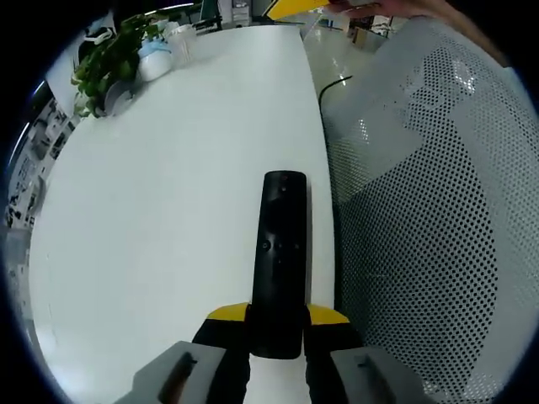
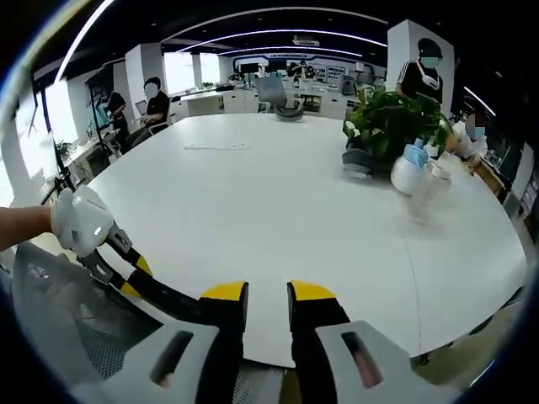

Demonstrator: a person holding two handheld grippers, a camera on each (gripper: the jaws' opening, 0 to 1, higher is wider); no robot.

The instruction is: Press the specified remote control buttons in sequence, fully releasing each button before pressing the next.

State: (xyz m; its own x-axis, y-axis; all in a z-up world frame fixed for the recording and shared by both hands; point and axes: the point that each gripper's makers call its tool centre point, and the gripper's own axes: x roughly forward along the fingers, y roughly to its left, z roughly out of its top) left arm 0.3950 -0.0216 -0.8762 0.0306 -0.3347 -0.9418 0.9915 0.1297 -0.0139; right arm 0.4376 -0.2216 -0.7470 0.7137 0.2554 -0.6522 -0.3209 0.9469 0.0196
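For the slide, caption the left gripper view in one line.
Left gripper clamps a black remote over the white table, beside a mesh chair back.

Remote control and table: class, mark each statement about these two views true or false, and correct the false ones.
1. The left gripper holds the black remote control between its fingers. True.
2. The remote lies flat in the middle of the white table. False: it is held over the table's edge, beside a mesh chair back.
3. The right gripper grips a bottle. False: nothing sits between its fingers.
4. A potted plant stands on the table. True.
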